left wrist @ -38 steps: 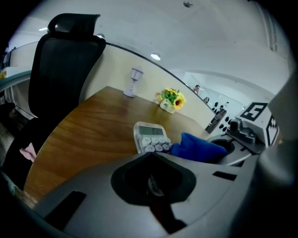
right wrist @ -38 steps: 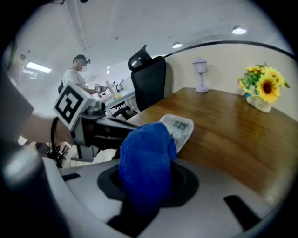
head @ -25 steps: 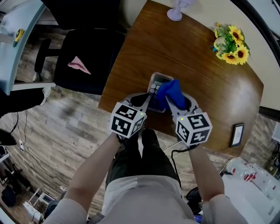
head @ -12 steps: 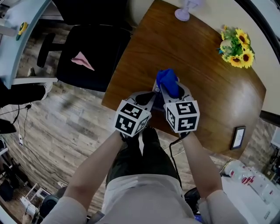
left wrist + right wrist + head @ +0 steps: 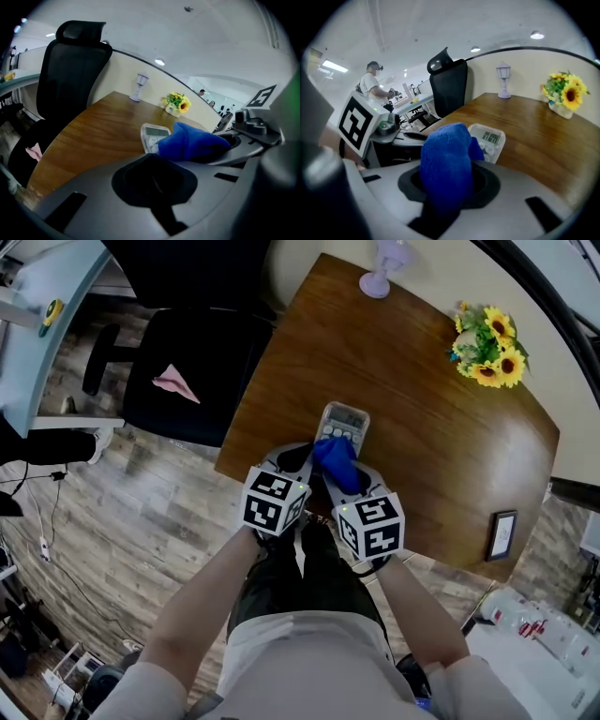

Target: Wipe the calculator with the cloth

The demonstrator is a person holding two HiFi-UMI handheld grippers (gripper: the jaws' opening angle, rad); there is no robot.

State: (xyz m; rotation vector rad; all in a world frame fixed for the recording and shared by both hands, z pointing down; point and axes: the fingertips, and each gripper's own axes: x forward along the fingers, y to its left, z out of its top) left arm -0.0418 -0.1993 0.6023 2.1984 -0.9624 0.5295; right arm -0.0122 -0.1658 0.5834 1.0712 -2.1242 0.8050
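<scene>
A grey calculator (image 5: 343,421) lies near the front edge of the brown wooden table (image 5: 431,437), display end away from me. My right gripper (image 5: 343,478) is shut on a blue cloth (image 5: 335,458), which rests on the calculator's near half and hides its keys. In the right gripper view the cloth (image 5: 443,164) bulges out of the jaws, with the calculator (image 5: 491,138) just beyond. My left gripper (image 5: 304,458) sits at the calculator's near left corner. Its jaws look closed together in the left gripper view (image 5: 151,157), just short of the calculator (image 5: 153,135) and cloth (image 5: 193,141).
A sunflower bunch (image 5: 487,346) stands at the table's far right, a small lilac lamp (image 5: 379,269) at the far edge, and a small dark frame (image 5: 502,534) at the near right. A black office chair (image 5: 197,352) holding a pink paper (image 5: 172,382) stands left of the table.
The right gripper pushed the cloth out over the calculator's far end, then drew it back toward me. The display shows again. The left gripper stayed put.
</scene>
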